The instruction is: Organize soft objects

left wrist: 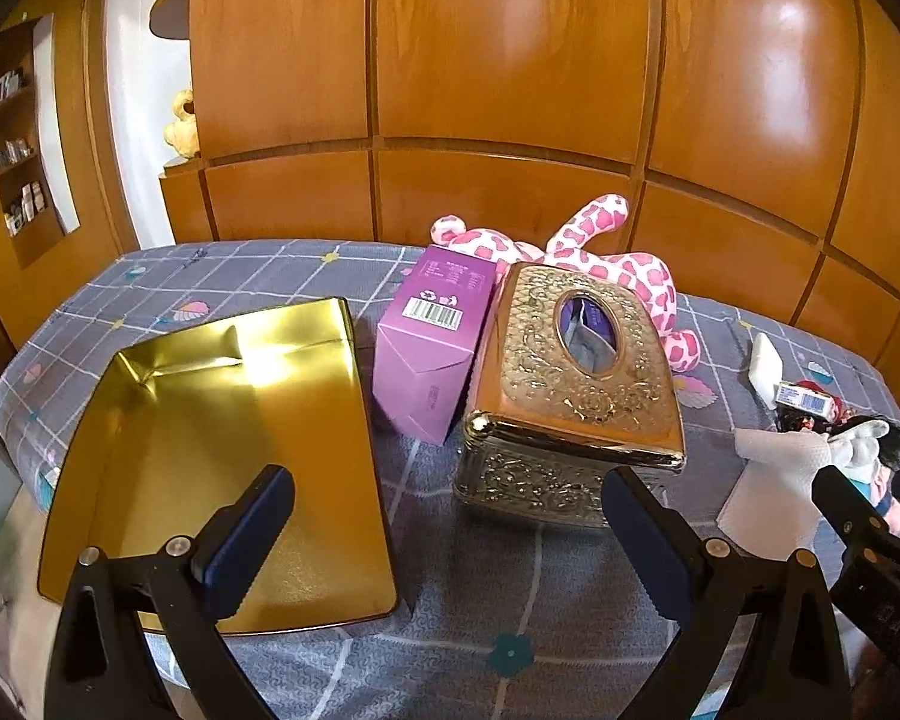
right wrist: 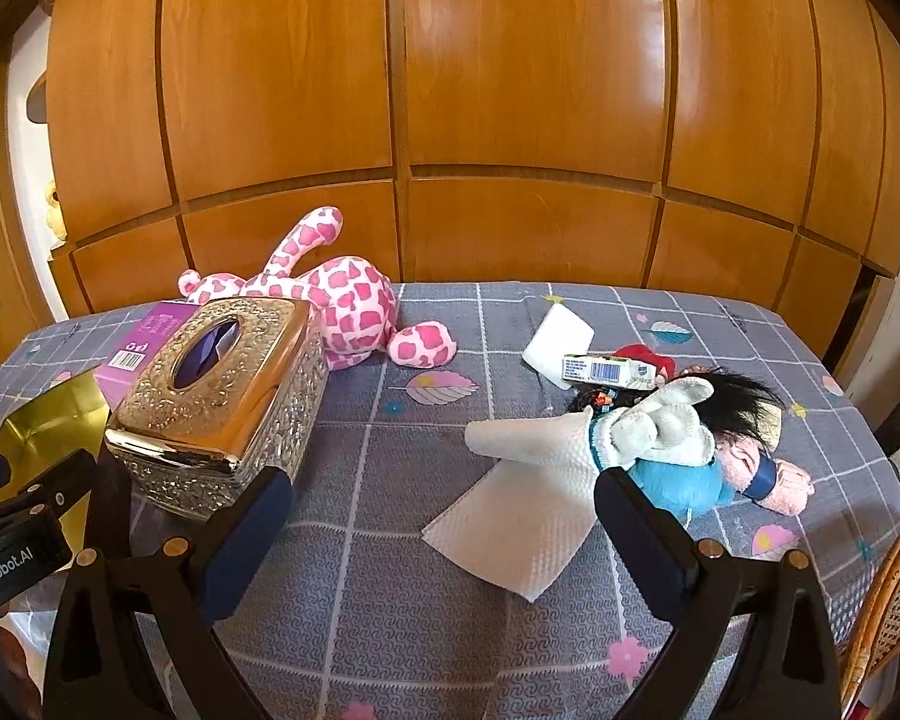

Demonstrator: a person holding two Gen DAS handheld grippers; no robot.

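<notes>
Lying limp, the pink-spotted plush [right wrist: 336,306] sits behind both spread, empty tools [left wrist: 447,516] [right wrist: 441,510].

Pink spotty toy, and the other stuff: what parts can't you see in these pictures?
- Pink spotted plush: its head, both views, behind the tissue box and purple carton.
- Doll pile: faces hidden, right wrist view, by a paper towel.
- Gold tin: right wrist view, cut off by the left tongs.
</notes>
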